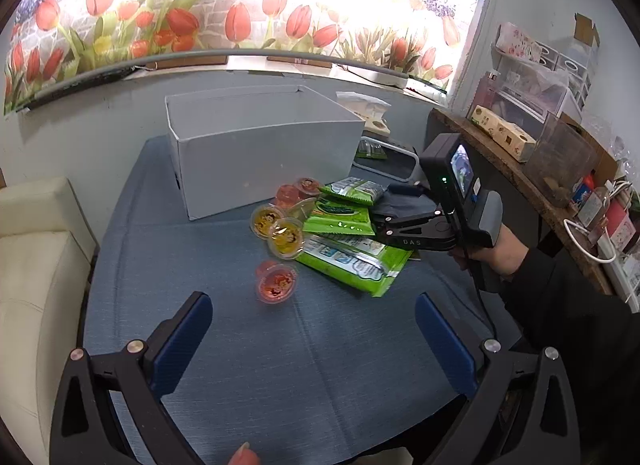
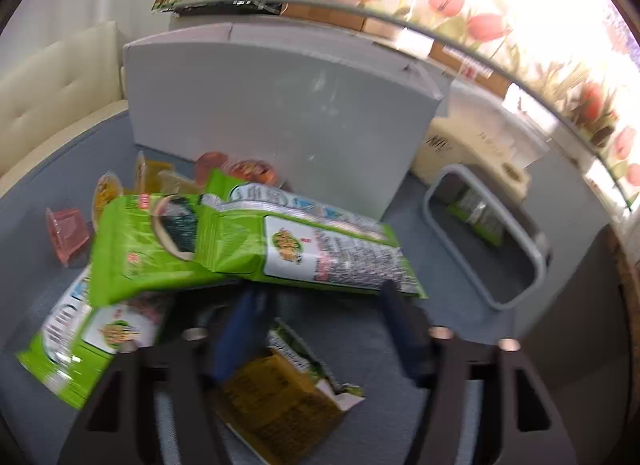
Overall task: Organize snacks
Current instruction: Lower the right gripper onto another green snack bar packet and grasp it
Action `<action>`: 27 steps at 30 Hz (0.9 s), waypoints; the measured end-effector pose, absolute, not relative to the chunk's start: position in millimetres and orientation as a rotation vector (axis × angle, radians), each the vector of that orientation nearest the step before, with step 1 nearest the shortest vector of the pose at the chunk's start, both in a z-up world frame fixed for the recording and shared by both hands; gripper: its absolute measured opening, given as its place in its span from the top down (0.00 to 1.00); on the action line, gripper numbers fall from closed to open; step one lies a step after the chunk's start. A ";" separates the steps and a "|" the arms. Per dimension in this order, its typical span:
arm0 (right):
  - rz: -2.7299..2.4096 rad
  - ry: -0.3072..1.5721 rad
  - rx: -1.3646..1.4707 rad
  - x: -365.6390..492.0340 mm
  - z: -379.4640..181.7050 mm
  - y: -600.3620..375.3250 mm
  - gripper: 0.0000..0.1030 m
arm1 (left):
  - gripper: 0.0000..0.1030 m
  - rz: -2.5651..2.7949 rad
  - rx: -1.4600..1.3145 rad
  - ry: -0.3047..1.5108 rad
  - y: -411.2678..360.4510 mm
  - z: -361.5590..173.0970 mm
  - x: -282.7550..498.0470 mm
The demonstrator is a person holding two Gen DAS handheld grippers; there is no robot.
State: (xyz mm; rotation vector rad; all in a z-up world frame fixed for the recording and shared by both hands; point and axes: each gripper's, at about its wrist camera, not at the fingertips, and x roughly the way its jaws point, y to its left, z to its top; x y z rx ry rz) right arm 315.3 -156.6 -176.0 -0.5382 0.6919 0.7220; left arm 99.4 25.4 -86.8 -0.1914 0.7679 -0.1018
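Several green snack packets (image 1: 352,261) lie in a heap on the blue tablecloth beside several red and yellow jelly cups (image 1: 285,241); one red jelly cup (image 1: 276,283) sits alone in front of them. My left gripper (image 1: 314,329) hangs open over bare cloth short of that cup, holding nothing. A hand holds my right gripper (image 1: 382,225) at the right end of the heap. In the blurred right wrist view my right gripper (image 2: 320,305) stands open, its fingertips at the near edge of the top green packet (image 2: 256,241). A yellow-green packet (image 2: 280,397) lies under its fingers.
A tall white box (image 1: 260,145) (image 2: 280,117) stands behind the snacks. A grey tray (image 2: 488,297) (image 1: 394,171) to its right holds a green packet (image 2: 476,213). A cream sofa (image 1: 36,265) borders the table's left side, and a cluttered wooden shelf (image 1: 520,185) its right.
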 end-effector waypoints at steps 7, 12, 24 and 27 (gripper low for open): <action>0.680 0.661 -0.579 331.5 -167.6 -155.1 0.19 | 0.00 -0.107 -0.175 0.765 20.3 -86.2 98.6; 0.714 0.652 -0.492 341.4 -154.5 -164.0 0.19 | 0.00 -0.110 -0.177 0.769 20.8 -86.8 100.7; 0.664 0.678 -0.658 382.1 -171.8 -142.3 0.19 | 0.00 -0.097 -0.157 0.785 17.0 -87.8 107.1; 0.667 0.663 -0.678 388.3 -168.4 -145.5 0.19 | 0.00 -0.094 -0.164 0.788 18.7 -88.0 109.4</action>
